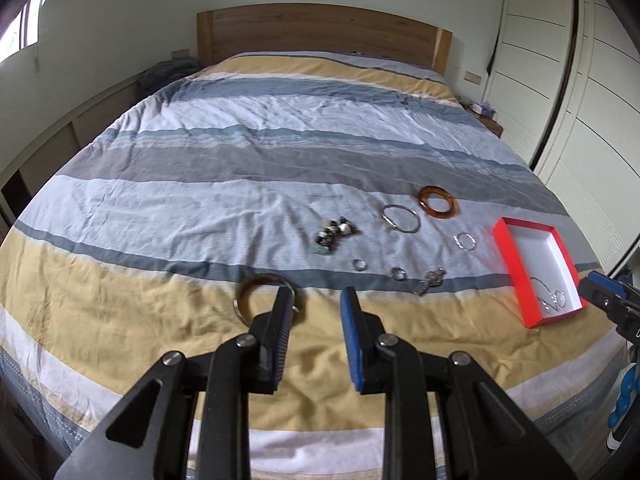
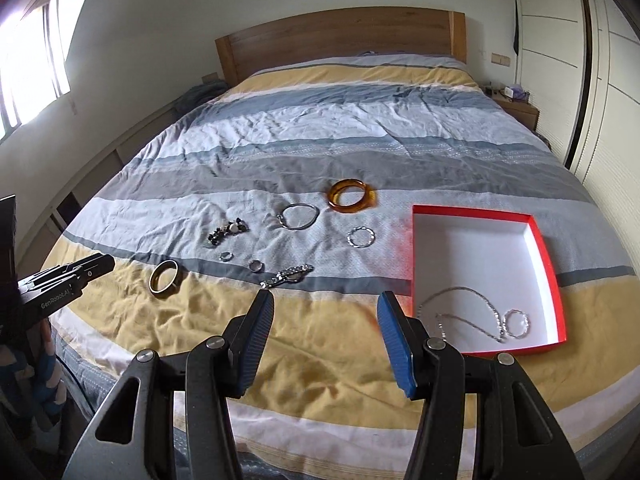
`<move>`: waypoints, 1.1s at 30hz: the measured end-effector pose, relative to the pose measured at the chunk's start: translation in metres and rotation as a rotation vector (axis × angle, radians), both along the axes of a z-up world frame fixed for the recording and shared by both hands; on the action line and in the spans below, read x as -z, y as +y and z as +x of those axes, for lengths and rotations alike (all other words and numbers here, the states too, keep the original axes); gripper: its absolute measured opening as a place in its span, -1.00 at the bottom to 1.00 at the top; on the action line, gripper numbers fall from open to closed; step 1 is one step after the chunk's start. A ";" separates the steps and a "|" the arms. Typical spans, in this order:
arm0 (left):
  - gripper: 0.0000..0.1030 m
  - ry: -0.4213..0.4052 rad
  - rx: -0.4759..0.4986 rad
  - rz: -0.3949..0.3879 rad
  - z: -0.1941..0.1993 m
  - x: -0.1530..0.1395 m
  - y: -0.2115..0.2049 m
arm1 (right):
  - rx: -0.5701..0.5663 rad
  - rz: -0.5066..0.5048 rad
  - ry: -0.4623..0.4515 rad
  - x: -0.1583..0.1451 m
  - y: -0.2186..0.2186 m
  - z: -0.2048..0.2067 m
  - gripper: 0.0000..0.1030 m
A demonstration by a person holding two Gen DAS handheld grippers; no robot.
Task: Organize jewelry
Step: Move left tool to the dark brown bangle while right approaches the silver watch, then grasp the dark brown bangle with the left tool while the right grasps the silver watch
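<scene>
Both grippers hang over the bed with nothing in them. Left gripper point(image 1: 314, 294) has its jaws open a little way. Just past its left finger, at 11 o'clock, lies a dark bangle point(image 1: 262, 292) on the yellow stripe of the bedspread point(image 1: 160, 208). Right gripper point(image 2: 326, 300) is open wider. At 12 o'clock from it lies a silver watch point(image 2: 288, 274). At 2 o'clock sits the red box point(image 2: 548, 264), with a silver chain point(image 2: 472, 304) and a small silver bracelet point(image 2: 516, 322) inside. Farther out lie two rings point(image 2: 256, 265), a bead bracelet point(image 2: 228, 232), a thin silver bangle point(image 2: 300, 216), a twisted silver hoop point(image 2: 362, 237) and an orange bangle point(image 2: 352, 196).
</scene>
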State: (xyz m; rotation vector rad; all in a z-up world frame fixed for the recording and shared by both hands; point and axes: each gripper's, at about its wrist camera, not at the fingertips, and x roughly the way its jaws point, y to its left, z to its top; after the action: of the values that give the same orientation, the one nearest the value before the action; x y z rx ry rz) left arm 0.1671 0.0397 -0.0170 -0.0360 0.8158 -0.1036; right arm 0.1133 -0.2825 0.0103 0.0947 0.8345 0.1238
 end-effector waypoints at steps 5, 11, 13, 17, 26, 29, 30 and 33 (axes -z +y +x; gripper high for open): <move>-0.30 0.018 -0.067 -0.001 0.014 0.020 0.042 | -0.004 0.005 0.029 0.015 0.029 0.019 0.04; -0.28 0.074 -0.092 -0.037 0.036 0.061 0.066 | 0.008 0.025 0.102 0.058 0.055 0.053 0.04; -0.27 0.090 -0.102 -0.045 0.045 0.075 0.070 | 0.010 0.027 0.129 0.074 0.062 0.065 0.04; -0.26 0.121 -0.107 -0.077 0.058 0.096 0.077 | 0.010 0.034 0.172 0.103 0.074 0.087 0.04; -0.26 0.184 -0.087 -0.077 0.084 0.131 0.071 | 0.042 0.054 0.211 0.139 0.080 0.122 0.04; -0.26 0.206 -0.085 -0.057 0.090 0.144 0.068 | 0.067 0.067 0.232 0.149 0.076 0.131 0.04; -0.26 0.209 -0.087 -0.051 0.091 0.148 0.067 | 0.076 0.075 0.237 0.152 0.075 0.134 0.02; -0.26 0.203 -0.085 -0.038 0.092 0.152 0.065 | 0.097 0.097 0.233 0.157 0.072 0.140 -0.03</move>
State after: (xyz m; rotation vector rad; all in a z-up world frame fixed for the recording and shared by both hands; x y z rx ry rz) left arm 0.2590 0.1045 -0.1686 -0.1185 1.0140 -0.0348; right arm 0.2528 -0.2101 -0.1468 0.2442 1.0550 0.0622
